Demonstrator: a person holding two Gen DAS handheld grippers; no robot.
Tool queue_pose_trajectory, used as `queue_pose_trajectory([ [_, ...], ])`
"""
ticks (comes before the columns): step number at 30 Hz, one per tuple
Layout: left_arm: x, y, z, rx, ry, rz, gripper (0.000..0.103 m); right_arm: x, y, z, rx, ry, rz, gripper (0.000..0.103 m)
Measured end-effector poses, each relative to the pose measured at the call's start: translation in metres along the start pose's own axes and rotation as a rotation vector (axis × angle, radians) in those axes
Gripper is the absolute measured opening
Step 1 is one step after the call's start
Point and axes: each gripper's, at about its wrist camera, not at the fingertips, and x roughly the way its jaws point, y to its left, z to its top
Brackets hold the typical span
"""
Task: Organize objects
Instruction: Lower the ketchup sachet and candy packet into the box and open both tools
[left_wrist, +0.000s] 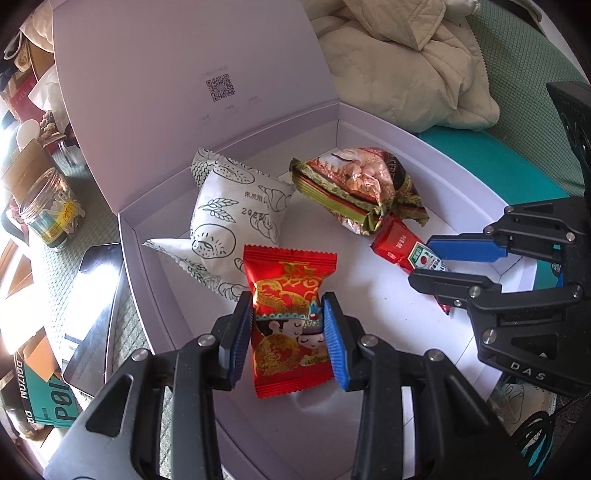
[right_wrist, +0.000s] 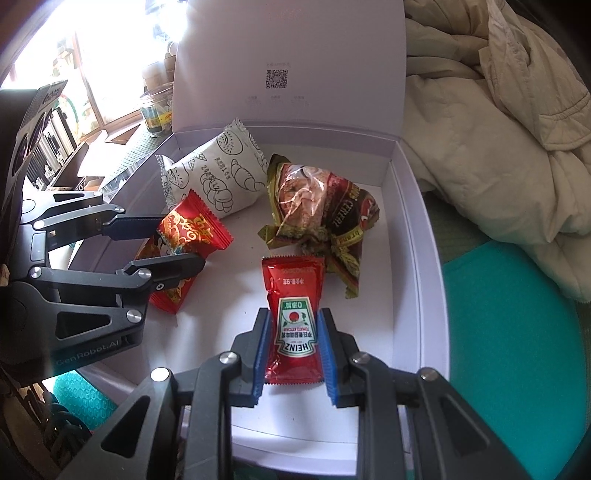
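Note:
An open white box (left_wrist: 369, 302) (right_wrist: 406, 236) holds several snack packets. My left gripper (left_wrist: 288, 314) is shut on a red candy packet (left_wrist: 291, 317), which also shows in the right wrist view (right_wrist: 184, 240). My right gripper (right_wrist: 293, 325) is shut on a red Heinz ketchup sachet (right_wrist: 293, 317), which the left wrist view shows too (left_wrist: 402, 247). Both packets are low over the box floor. A white bread packet (left_wrist: 229, 218) (right_wrist: 218, 173) and a crumpled red-gold cereal packet (left_wrist: 358, 184) (right_wrist: 317, 210) lie further back in the box.
The box lid (left_wrist: 192, 92) stands upright behind. A beige quilted jacket (right_wrist: 498, 110) lies to the right on a teal and green surface (right_wrist: 517, 332). A glass jar (left_wrist: 48, 210), a dark tablet (left_wrist: 96, 302) and a teal box (left_wrist: 40, 402) sit left of the box.

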Motion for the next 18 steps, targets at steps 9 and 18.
queue_pose_trajectory([
  [9, 0.002, -0.003, -0.002, -0.001, -0.003, 0.000, 0.036, 0.006, 0.005, 0.005, 0.011, 0.045, -0.039, 0.027],
  [18, -0.001, -0.003, -0.007, -0.018, -0.017, -0.021, 0.041, -0.010, 0.006, 0.000, 0.038, 0.042, -0.067, 0.034],
])
